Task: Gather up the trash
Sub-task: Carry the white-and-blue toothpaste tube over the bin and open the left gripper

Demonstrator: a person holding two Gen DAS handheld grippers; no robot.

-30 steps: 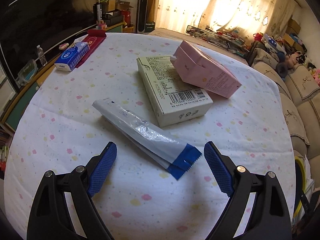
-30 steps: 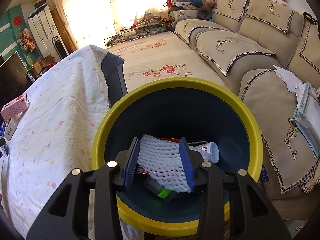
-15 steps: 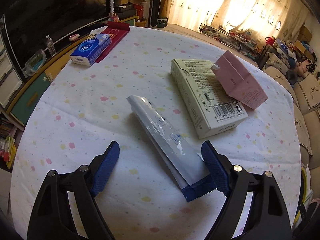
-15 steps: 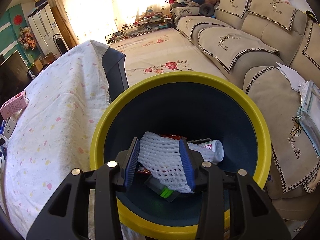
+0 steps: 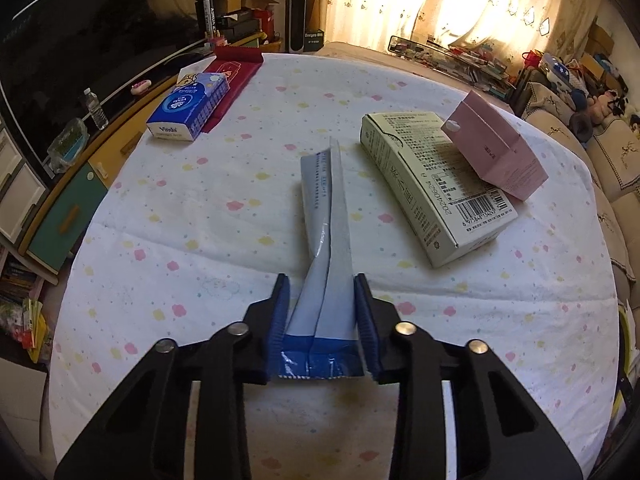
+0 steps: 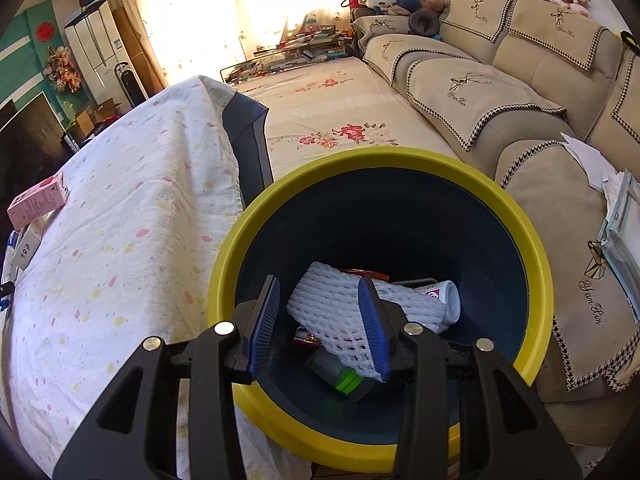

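My left gripper is shut on the blue end of a long silver and blue wrapper, which buckles up off the tablecloth. A cream box with a pink carton leaning on it lies to the right. My right gripper hangs over the yellow-rimmed dark bin. Its jaws stand a little apart, and the white foam net lies loose between them on the trash in the bin.
A blue tissue pack and a red pouch lie at the table's far left. The bin stands between the table edge and a beige sofa. A bottle and dark packet lie in the bin.
My left gripper moved forward along the wrapper and closed on its blue end. My right gripper opened a little and the foam net dropped from its pads into the bin.
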